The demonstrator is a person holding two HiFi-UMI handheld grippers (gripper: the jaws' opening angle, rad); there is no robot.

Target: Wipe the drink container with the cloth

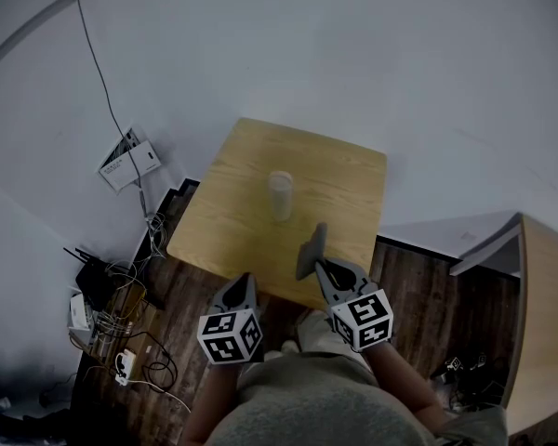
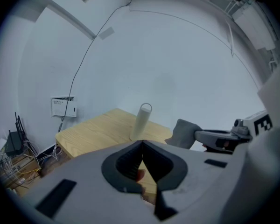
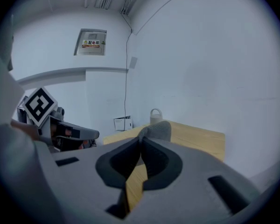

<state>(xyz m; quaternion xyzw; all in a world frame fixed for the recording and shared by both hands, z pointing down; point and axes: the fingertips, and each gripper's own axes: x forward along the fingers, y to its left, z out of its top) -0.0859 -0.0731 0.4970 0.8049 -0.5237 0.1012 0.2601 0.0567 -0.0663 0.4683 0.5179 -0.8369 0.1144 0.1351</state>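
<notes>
A tall white drink container (image 1: 280, 194) with a loop handle stands upright near the middle of the small wooden table (image 1: 232, 175). The left gripper view shows it as a pale cylinder (image 2: 142, 121); in the right gripper view only its top (image 3: 155, 115) peeks over the cloth. My right gripper (image 1: 322, 264) is shut on a grey cloth (image 1: 311, 251), held above the table's near edge, short of the container. The cloth (image 3: 157, 130) sticks up from the jaws and also shows as a grey fold (image 2: 182, 133) from the left. My left gripper (image 1: 243, 287) is shut and holds nothing, near the table's front edge.
Cables, a router and power strips (image 1: 112, 309) litter the dark wood floor left of the table. A white box (image 1: 128, 160) leans on the wall at the left. A wooden cabinet (image 1: 539, 323) stands at the right. White walls surround the table.
</notes>
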